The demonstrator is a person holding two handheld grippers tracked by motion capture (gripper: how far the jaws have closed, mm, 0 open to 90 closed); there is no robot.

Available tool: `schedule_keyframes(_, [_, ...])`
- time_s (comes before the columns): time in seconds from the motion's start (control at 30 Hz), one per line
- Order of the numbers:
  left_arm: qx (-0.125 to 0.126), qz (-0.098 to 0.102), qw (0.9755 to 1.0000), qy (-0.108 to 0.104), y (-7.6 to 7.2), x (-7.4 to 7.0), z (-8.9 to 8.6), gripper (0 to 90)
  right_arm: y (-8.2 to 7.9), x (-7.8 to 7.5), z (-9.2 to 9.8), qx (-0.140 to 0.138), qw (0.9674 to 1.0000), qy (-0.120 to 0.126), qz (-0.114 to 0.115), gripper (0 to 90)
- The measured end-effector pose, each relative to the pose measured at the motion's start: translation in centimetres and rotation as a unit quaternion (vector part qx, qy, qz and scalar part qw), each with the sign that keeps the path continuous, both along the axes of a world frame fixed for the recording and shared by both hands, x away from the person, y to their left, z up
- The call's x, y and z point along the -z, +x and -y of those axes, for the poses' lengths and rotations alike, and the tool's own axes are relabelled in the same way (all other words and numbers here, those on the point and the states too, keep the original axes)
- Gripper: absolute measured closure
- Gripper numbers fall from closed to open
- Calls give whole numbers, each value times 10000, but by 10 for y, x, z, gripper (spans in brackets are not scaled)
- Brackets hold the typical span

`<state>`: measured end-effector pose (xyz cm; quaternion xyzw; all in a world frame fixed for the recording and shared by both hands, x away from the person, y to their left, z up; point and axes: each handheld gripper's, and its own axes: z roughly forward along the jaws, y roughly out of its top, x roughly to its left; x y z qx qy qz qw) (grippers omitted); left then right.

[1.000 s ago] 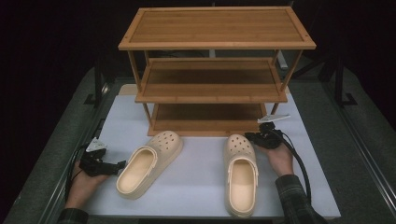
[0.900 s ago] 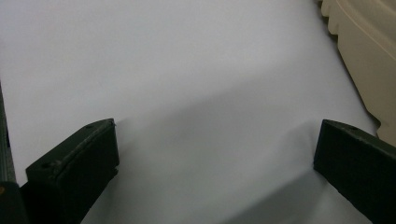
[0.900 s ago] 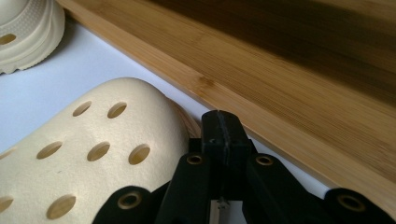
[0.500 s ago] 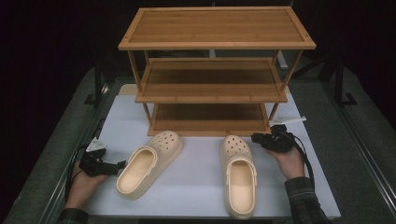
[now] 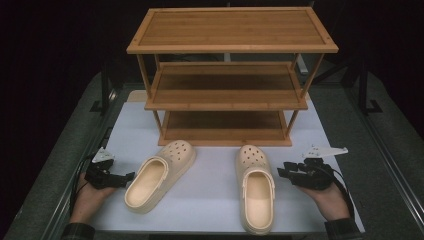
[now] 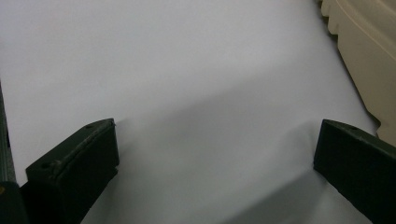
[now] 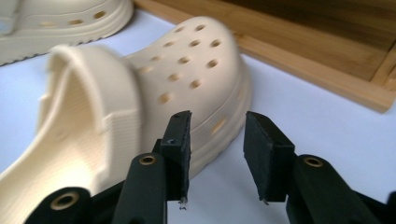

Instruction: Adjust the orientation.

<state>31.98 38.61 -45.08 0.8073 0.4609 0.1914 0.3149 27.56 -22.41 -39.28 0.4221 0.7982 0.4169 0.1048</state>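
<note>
Right clog (image 5: 256, 187): cream foam, perforated toe. Lies sole-down on the white surface (image 5: 215, 165), just in front of the bamboo shoe rack (image 5: 227, 80). Long axis runs near to far; toe points at the rack's bottom shelf, heel toward the person.

Left clog (image 5: 159, 174): same make, well apart to the left. Long axis slanted; toe points far and rightward.

Right tongs (image 5: 284, 171): just right of the right clog, jaws narrowly apart, just been opening, nothing between them.

Left tongs (image 5: 127, 176): beside the left clog's heel, jaws wide, empty.
</note>
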Motion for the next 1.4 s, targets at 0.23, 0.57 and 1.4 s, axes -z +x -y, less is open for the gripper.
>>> schedule_keyframes(0.23, [-2,2,10000,7,0,0,0,0,-27,2,-3,-204,9997,107,-42,537])
schedule_keyframes(0.57, [-1,4,10000,6,0,0,0,0,-41,5,-16,-394,9991,99,-123,440])
schedule_keyframes(1.4, [-2,4,10000,5,0,0,0,0,-41,19,-37,-557,9975,-279,-342,515])
